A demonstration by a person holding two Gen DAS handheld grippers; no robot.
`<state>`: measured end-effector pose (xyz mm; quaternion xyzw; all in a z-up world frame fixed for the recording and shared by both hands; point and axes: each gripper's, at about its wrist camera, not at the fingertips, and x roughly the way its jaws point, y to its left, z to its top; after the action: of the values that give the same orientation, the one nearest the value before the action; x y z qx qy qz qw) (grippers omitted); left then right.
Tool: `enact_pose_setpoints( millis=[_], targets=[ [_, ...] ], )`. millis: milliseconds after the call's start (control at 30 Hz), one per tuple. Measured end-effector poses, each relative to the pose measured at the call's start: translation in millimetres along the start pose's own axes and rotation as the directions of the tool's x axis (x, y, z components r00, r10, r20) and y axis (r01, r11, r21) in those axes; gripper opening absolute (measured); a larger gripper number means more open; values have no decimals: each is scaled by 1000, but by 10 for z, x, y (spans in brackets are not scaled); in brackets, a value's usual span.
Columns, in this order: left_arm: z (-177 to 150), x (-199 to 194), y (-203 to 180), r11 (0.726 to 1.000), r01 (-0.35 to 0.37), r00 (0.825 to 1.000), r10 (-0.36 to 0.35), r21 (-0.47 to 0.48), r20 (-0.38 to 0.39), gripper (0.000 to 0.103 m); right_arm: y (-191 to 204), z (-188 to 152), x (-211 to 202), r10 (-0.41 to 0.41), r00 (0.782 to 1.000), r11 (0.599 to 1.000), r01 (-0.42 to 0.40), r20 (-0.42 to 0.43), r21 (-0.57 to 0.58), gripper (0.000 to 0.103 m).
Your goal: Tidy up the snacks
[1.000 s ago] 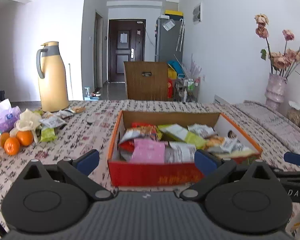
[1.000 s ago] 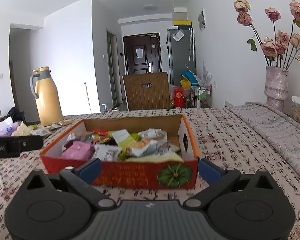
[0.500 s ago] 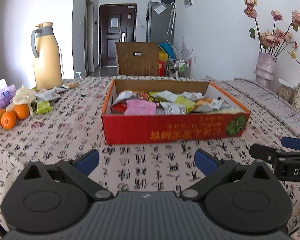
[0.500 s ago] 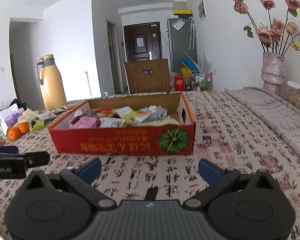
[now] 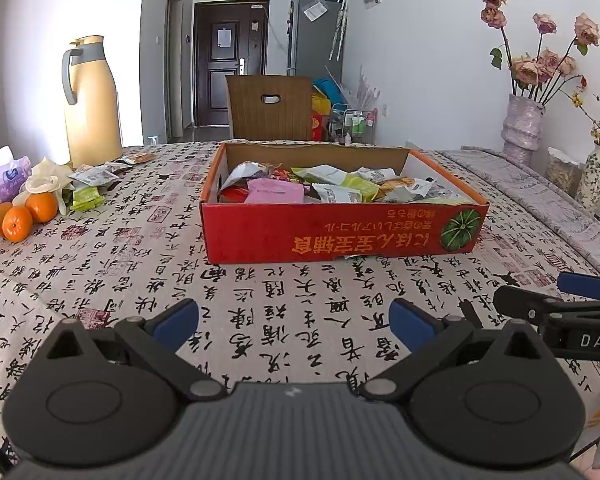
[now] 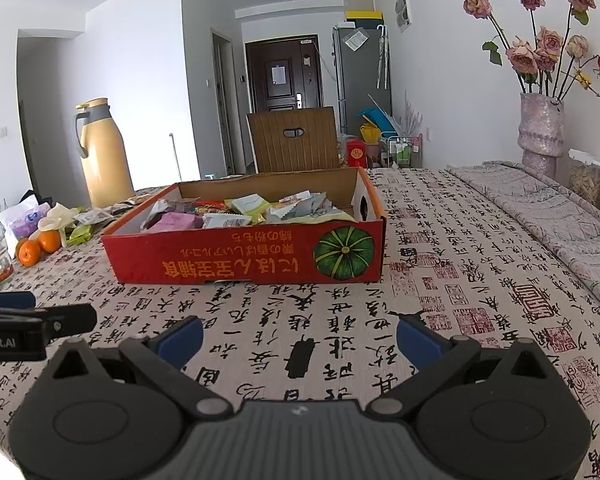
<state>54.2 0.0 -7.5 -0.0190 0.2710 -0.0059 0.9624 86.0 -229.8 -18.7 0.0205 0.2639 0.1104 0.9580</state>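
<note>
The red cardboard box (image 5: 340,236) sits mid-desk (image 5: 140,280), heaped with snack packets (image 5: 332,190), while a few more loose packets (image 5: 94,184) lie well apart at the far left near the oranges (image 5: 24,216) and the yellow thermos jug (image 5: 90,96). The left gripper (image 5: 294,322) and the right gripper (image 6: 300,338) both hover short of the box, fingers spread wide and holding nothing. The packets look light, crinkly and slippery, probably with crushable contents, so I would pinch each gently by a flat sealed edge rather than the puffed middle.
</note>
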Motion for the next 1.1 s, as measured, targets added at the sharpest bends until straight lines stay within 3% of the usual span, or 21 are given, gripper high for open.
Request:
enact_pose_setpoints(
  millis=[1100],
  targets=[
    [-31,-43,-21,1000,4,1000,-4,4,1,103,4,-26,-21,1,1000,1000,-1,-5,-3,103]
  ],
)
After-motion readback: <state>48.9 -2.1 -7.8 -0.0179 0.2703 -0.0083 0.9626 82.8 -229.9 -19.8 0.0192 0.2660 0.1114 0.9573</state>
